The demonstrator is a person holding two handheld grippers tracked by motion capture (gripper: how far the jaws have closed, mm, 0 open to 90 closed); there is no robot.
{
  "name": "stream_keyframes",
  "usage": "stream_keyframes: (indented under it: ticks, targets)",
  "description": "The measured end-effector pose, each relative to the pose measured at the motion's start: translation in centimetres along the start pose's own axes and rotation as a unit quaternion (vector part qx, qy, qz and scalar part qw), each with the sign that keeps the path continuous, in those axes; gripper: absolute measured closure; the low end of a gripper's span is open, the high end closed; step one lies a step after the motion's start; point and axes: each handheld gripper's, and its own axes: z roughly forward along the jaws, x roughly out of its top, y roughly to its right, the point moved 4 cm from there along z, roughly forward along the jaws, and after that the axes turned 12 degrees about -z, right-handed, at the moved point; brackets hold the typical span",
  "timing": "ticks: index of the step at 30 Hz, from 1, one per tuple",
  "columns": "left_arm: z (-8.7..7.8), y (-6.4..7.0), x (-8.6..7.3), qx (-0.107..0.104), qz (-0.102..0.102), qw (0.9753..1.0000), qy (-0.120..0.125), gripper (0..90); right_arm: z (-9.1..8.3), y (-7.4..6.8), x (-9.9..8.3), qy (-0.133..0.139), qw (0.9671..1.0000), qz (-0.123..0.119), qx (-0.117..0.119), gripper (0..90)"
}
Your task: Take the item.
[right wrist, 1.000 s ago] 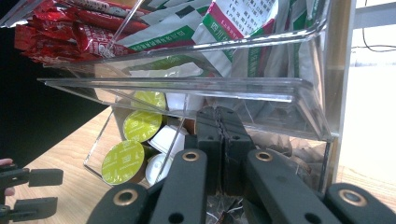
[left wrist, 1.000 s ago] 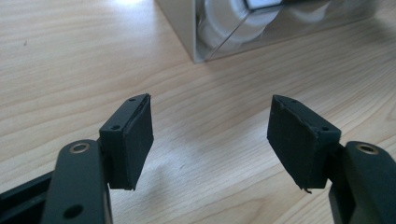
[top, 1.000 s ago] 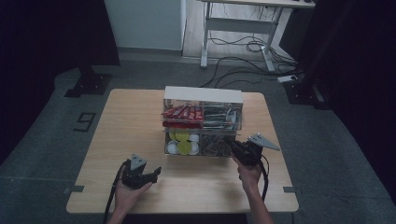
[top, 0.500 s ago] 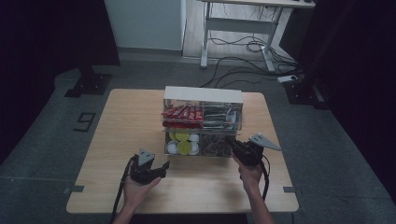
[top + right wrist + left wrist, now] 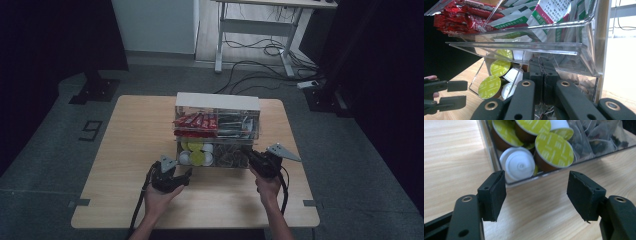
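Wooden table (image 5: 125, 150) w/ a clear plastic organizer (image 5: 217, 131) at its centre, two tiers. Upper tier: red packets (image 5: 196, 120) on the left, green-and-white sachets (image 5: 235, 123) on the right. Lower tier: coffee pods (image 5: 196, 152) w/ yellow-green and white lids on the left, tea bags (image 5: 232, 157) on the right.

Left gripper (image 5: 187, 176) sits on the near side of the table, just in front of the organizer's lower-left corner, held in the person's left hand (image 5: 159, 197). Jaws released, wide apart, nothing between them. In the left gripper view the gripper (image 5: 536, 192) looks at the tray's near wall, w/ a white-lid pod (image 5: 517, 165) and a yellow-lid pod (image 5: 554, 149) right behind it; jaws stay clear of the tray.

Right gripper (image 5: 255, 159) is at the organizer's near-right corner, right hand (image 5: 267, 187) behind it. In the right gripper view the gripper (image 5: 542, 67) has its jaws clenched, pads pressed together, tips poked into the lower tier under the clear shelf (image 5: 524, 47), next to the tea bags. Can't tell if anything is pinched between them.
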Motion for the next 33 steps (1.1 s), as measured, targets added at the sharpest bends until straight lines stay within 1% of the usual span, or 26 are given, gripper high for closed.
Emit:
stream_keyframes:
  ticks: [3, 7, 13, 18, 23, 29, 33]
  targets:
    - [0.4, 0.6, 0.5, 0.006, 0.006, 1.0000, 0.003, 32.4, 0.0, 0.0, 0.0, 0.000, 1.0000, 0.000, 0.001, 87.6]
    - [0.8, 0.8, 0.8, 0.010, 0.007, 0.9999, 0.004, 32.7, 0.0, 0.1, 0.0, 0.000, 1.0000, 0.001, 0.001, 87.6]
    - [1.1, 1.3, 1.1, 0.009, 0.010, 0.9999, 0.005, 32.9, 0.0, 0.1, 0.0, -0.001, 1.0000, 0.002, 0.002, 87.6]
    - [1.4, 1.6, 1.3, 0.005, 0.007, 0.9999, 0.006, 33.2, 0.0, 0.2, 0.0, -0.001, 1.0000, 0.003, 0.001, 87.6]
    - [1.8, 2.0, 1.3, 0.002, 0.010, 0.9999, 0.002, 33.2, 0.0, 0.2, -0.1, -0.002, 1.0000, 0.002, 0.001, 87.6]
    - [2.4, 2.2, 1.6, -0.003, 0.010, 0.9999, -0.005, 33.6, 0.0, 0.2, -0.1, -0.003, 1.0000, 0.002, 0.001, 87.6]
    - [2.6, 2.3, 1.5, -0.002, 0.009, 0.9999, -0.008, 33.6, 0.0, 0.3, -0.1, -0.004, 1.0000, 0.002, 0.001, 87.6]
